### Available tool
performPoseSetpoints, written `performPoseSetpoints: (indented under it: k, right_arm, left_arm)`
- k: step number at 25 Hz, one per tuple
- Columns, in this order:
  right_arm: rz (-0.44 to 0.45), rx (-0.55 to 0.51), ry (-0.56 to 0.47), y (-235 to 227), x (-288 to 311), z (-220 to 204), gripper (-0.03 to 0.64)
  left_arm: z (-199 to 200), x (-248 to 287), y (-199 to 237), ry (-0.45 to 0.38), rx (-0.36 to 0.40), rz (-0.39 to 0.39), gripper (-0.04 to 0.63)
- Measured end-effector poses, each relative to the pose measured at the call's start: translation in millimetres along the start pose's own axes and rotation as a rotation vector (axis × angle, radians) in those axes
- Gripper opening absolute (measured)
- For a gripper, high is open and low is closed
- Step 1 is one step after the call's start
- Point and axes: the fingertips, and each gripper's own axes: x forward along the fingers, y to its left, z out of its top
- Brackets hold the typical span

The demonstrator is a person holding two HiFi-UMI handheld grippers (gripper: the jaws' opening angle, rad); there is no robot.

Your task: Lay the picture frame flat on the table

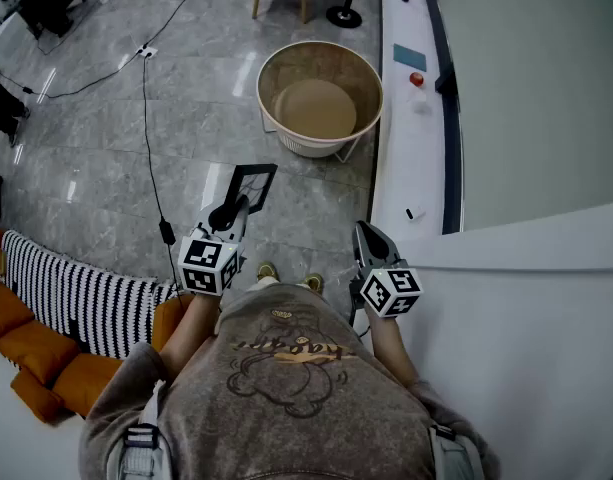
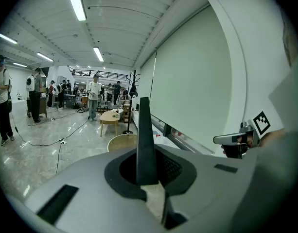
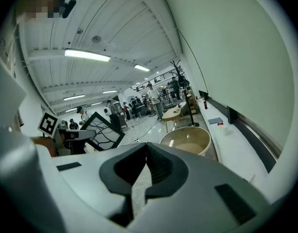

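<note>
A black picture frame (image 1: 254,184) with a white branch-pattern print hangs in the air over the floor, upright, with my left gripper (image 1: 236,209) shut on its lower edge. In the left gripper view the frame (image 2: 141,135) shows edge-on, rising from between the jaws. The right gripper view shows its face (image 3: 101,131) at the left. My right gripper (image 1: 367,234) is held level beside it, just left of the white table (image 1: 546,318). Its jaws (image 3: 146,150) are shut with nothing between them.
A round beige basket table (image 1: 319,98) stands on the grey floor ahead. A long white ledge (image 1: 411,118) with small items runs along the wall at right. An orange sofa (image 1: 31,353) with a striped blanket (image 1: 76,293) is at left; a cable (image 1: 146,138) crosses the floor.
</note>
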Motion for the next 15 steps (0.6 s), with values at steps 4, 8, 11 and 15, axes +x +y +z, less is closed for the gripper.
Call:
performPoseSetpoints:
  k: [4,8,11,15]
  right_arm:
    - [-0.003,-0.005,0.001,-3.3,5.4,0.4,0.020]
    - [-0.011,0.007,-0.004,-1.7,5.3,-1.9,0.020]
    - [-0.028,0.027,-0.015,-1.8,8.6,-1.3,0.020]
    - [-0.040,0.023,-0.045,10.5,15.6,3.1,0.020]
  left_arm:
    - [0.4,9.3,4.5,-0.005,-0.012,-0.009,0.037]
    - [0.7,14.1,5.5,-0.007,-0.021,-0.031,0.037]
    - [4.6,20.0,6.3,-0.008,-0.018,-0.056,0.037]
    - [5.3,22.7,12.4,-0.016,-0.004,-0.090,0.037]
